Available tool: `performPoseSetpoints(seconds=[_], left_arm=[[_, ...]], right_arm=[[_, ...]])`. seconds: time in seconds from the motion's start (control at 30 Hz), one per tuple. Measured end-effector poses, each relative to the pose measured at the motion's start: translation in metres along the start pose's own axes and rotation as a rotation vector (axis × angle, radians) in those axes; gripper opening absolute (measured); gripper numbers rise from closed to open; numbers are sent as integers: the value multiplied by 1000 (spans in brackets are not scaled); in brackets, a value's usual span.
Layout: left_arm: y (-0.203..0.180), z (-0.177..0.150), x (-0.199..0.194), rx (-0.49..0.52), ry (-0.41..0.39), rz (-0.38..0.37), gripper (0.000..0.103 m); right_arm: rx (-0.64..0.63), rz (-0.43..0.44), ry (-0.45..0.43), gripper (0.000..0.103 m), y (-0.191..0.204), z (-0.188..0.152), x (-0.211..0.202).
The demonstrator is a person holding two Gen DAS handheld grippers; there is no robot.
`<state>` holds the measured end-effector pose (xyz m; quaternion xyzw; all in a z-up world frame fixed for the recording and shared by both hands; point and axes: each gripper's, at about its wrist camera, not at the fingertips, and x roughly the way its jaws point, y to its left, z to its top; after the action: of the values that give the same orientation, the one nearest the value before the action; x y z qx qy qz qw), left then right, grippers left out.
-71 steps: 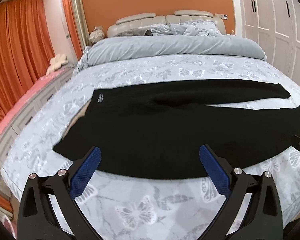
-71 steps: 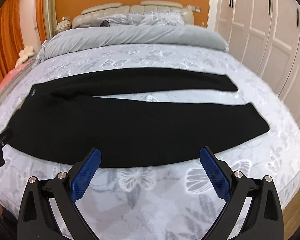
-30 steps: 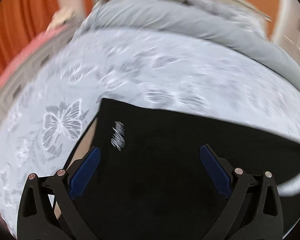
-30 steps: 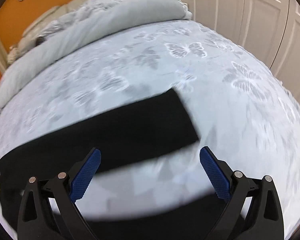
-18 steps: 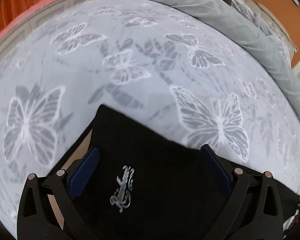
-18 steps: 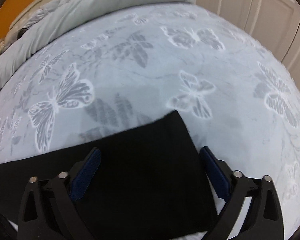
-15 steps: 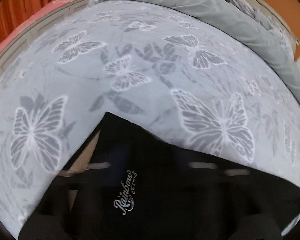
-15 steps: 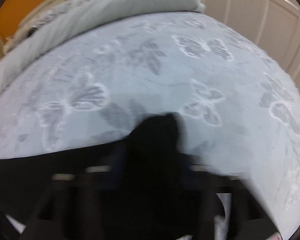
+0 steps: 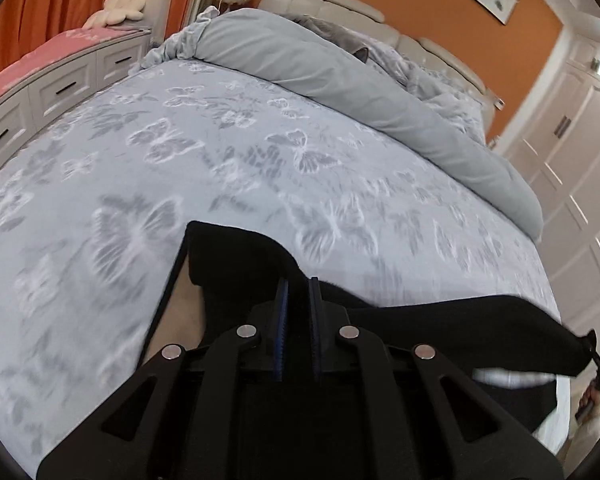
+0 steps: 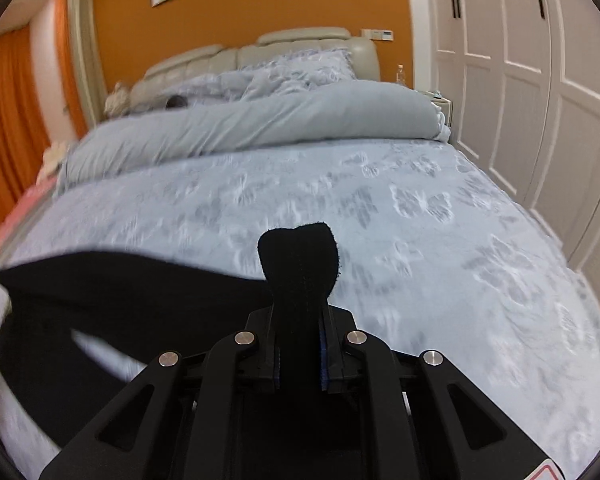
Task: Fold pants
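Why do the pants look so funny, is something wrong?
Nothing is wrong. The pants look bunched because the left gripper pinches the waist and the right gripper pinches a leg end, lifting that edge off the bed.

The pants [image 10: 300, 256] are showing as matt black cloth, slightly fuzzy at the edge. The bedspread [image 9: 260, 168] is looking like soft printed fabric. The gripper [image 9: 296, 300] is showing matt black plastic, shiny metal pins and ribbed blue pads [image 9: 281, 320].
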<state>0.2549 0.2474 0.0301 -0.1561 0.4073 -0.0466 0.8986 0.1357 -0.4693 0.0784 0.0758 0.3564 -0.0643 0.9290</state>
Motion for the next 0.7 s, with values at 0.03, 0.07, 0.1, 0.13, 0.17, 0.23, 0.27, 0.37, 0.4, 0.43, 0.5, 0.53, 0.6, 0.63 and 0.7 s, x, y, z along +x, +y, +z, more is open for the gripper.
performPoseSetpoints(seconds=[0.03,0.07,0.1,0.13,0.17,0.23,0.27,0.37,0.4,0.43,0.5,0.53,0.6,0.63,0.7], left_arm=[[5,-10,-8,5,8,3,8],[12,-26,-16,6,23,9,8],[18,-39,-20,3,41,15,9],[25,-54,-24,-1,60,23,9],[34,-73,-25,-9,90,32,9],[48,-102,-21,-43,135,50,9],[57,-118,-16,-76,164,48,9],[73,-144,-4,-159,210,48,15],[75,-148,-8,-197,192,30,15],[77,-149,-13,-232,175,18,23],[78,-146,-29,-303,107,-28,66],[77,-144,-35,-333,73,-36,87],[75,-140,-38,-382,50,-62,90],[74,-139,-36,-401,54,-86,90],[74,-138,-25,-468,78,-136,90]], right_arm=[[-20,-15,24,11,-1,-14,-8],[-28,-27,45,11,-1,-26,-11],[-28,-34,79,11,-4,-43,-14],[-26,-41,106,11,-7,-56,-12],[-25,-48,132,11,-10,-68,-11],[-18,-55,205,12,-15,-96,-2],[-12,-63,235,12,-15,-107,4],[60,-89,268,31,-21,-133,7],[106,-105,242,39,-23,-136,-2],[143,-114,218,45,-25,-136,-13],[197,-108,179,55,-27,-140,-34],[228,-93,149,55,-27,-143,-47],[287,-35,105,55,-24,-151,-68],[311,-8,96,55,-21,-152,-73],[375,73,88,55,-13,-159,-80]])
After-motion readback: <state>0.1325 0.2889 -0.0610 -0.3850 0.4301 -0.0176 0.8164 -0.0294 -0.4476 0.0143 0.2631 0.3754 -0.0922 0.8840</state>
